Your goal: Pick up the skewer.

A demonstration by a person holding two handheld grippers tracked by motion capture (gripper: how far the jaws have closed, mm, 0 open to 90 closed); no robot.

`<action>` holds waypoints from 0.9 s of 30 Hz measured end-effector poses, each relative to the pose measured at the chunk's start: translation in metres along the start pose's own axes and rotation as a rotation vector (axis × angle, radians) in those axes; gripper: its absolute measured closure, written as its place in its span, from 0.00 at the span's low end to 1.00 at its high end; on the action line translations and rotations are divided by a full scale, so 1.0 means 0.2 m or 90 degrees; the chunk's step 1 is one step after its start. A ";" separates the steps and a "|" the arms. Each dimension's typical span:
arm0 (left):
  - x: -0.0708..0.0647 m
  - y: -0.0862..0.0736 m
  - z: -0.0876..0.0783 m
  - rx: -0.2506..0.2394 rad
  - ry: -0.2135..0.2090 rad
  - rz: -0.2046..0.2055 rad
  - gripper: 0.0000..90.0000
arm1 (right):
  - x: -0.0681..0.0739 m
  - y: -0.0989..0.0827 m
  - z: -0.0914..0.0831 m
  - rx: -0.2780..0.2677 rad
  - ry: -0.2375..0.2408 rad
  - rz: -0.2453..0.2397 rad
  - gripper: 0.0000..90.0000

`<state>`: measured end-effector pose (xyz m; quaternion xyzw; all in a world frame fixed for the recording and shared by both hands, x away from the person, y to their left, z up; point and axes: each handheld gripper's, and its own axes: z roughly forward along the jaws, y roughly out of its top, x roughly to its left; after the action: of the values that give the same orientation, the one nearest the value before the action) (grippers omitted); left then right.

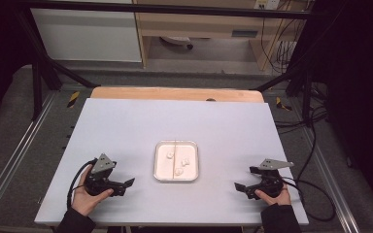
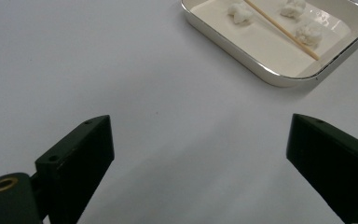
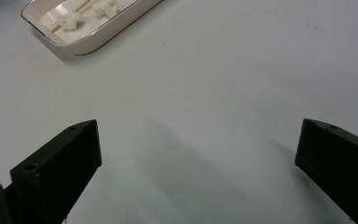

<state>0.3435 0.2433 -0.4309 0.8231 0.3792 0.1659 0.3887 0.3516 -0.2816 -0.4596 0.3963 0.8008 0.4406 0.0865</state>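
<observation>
A shallow white tray (image 1: 157, 166) sits in the middle of the white table. It holds three small white lumps (image 1: 179, 171) and a thin wooden stick (image 1: 174, 158) laid along its length. The left gripper view has the tray (image 2: 261, 70) at top right, with the stick (image 2: 282, 29) and a lump (image 2: 240, 12). The right gripper view has the tray (image 3: 107, 39) at top left. My left gripper (image 1: 130, 183) rests open near the front left, apart from the tray. My right gripper (image 1: 245, 180) rests open near the front right. Both hold nothing.
The white tabletop (image 1: 126, 126) has free room all around the tray. A wooden strip (image 1: 175, 93) runs along its far edge. Black frame bars (image 1: 39, 82) and cables (image 1: 315, 145) flank the table. A cabinet (image 1: 199, 29) stands behind.
</observation>
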 end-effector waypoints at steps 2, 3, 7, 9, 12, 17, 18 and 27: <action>-0.01 0.02 0.00 0.000 -0.002 -0.002 0.09 | 0.00 0.00 0.00 0.000 -0.001 0.001 0.01; -0.02 0.03 0.00 0.000 -0.005 -0.002 0.10 | 0.00 0.00 0.00 0.001 -0.002 0.001 0.01; -0.04 0.06 0.01 0.002 -0.005 0.001 0.15 | 0.00 0.00 0.01 0.004 -0.001 -0.002 0.01; -0.05 0.07 0.02 0.001 -0.006 -0.002 0.19 | 0.00 0.00 0.01 0.004 -0.001 -0.002 0.01; -0.06 0.10 0.02 -0.002 -0.012 -0.001 0.26 | 0.00 0.00 0.01 0.004 -0.001 -0.003 0.01; -0.09 0.14 0.05 -0.002 -0.017 -0.003 0.35 | 0.00 0.00 0.00 0.006 -0.001 -0.004 0.01; -0.10 0.15 0.06 -0.002 -0.019 -0.002 0.40 | 0.00 0.00 0.00 0.007 -0.002 -0.005 0.01; -0.14 0.21 0.11 0.006 -0.035 -0.003 0.56 | 0.00 0.00 0.00 0.009 -0.002 -0.006 0.01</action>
<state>0.3580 0.1935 -0.4122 0.8285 0.3710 0.1406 0.3951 0.3519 -0.2812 -0.4605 0.3943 0.8054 0.4338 0.0872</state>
